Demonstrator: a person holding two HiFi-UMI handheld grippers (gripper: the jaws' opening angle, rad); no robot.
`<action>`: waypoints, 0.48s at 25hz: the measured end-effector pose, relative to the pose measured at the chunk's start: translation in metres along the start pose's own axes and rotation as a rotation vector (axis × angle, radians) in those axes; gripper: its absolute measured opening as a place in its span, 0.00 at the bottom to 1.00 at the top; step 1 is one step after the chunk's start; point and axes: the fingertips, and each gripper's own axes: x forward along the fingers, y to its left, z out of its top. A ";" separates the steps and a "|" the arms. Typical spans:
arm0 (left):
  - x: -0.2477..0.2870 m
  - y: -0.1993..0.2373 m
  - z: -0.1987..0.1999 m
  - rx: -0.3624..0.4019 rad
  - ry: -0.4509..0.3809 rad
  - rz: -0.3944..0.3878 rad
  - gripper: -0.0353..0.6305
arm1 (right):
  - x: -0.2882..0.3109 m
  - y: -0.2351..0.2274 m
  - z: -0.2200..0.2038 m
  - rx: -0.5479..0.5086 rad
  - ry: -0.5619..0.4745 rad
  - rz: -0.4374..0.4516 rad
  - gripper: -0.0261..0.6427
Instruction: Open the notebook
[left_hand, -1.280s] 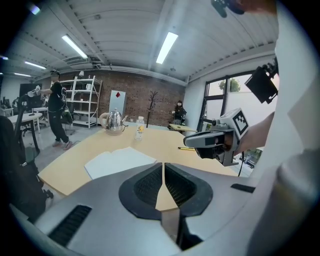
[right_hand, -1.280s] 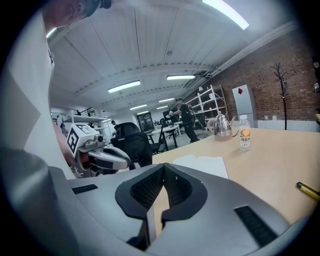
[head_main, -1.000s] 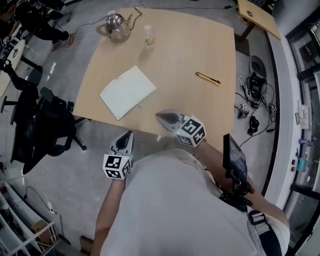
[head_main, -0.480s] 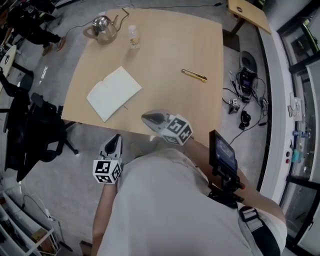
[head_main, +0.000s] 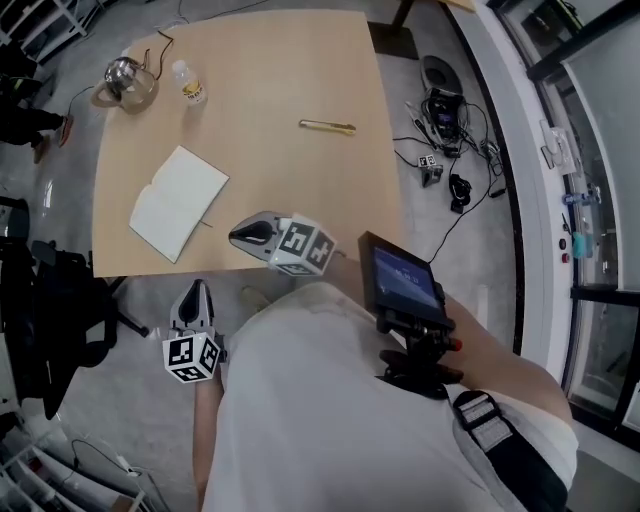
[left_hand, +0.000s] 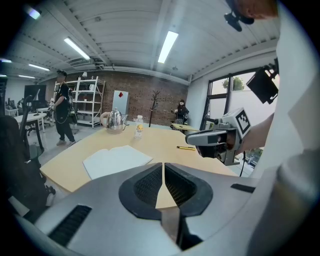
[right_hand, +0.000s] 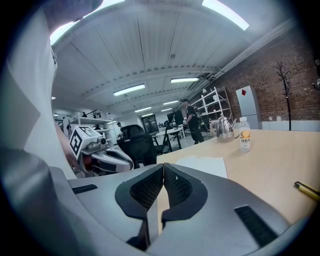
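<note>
The notebook (head_main: 178, 202) lies spread open on the wooden table (head_main: 290, 80), white pages up; it also shows as the white notebook (left_hand: 116, 159) in the left gripper view and the notebook (right_hand: 201, 164) in the right gripper view. My left gripper (head_main: 194, 292) hangs off the table's near edge, below the notebook, jaws shut and empty. Over the table's near edge, right of the notebook, my right gripper (head_main: 236, 237) is shut with nothing in it. Neither gripper touches the notebook.
A metal kettle (head_main: 127, 79) and a small bottle (head_main: 188, 84) stand at the table's far left. A yellow utility knife (head_main: 327, 126) lies toward the right. A black office chair (head_main: 50, 310) stands left of the table. Cables and gear (head_main: 445, 120) lie on the floor at right.
The view has swung so the table sits further left and up. Both grippers have drawn back from the notebook toward the body; the notebook itself has not moved on the table.
</note>
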 end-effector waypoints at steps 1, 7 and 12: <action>0.000 -0.004 0.000 0.000 0.003 -0.003 0.08 | -0.003 0.001 -0.001 0.003 0.001 0.002 0.06; 0.011 -0.013 0.001 0.011 0.011 -0.026 0.08 | -0.015 -0.008 -0.005 0.014 -0.006 -0.018 0.06; 0.004 0.003 0.002 0.012 0.004 -0.011 0.08 | 0.002 -0.005 -0.002 0.006 -0.008 -0.008 0.06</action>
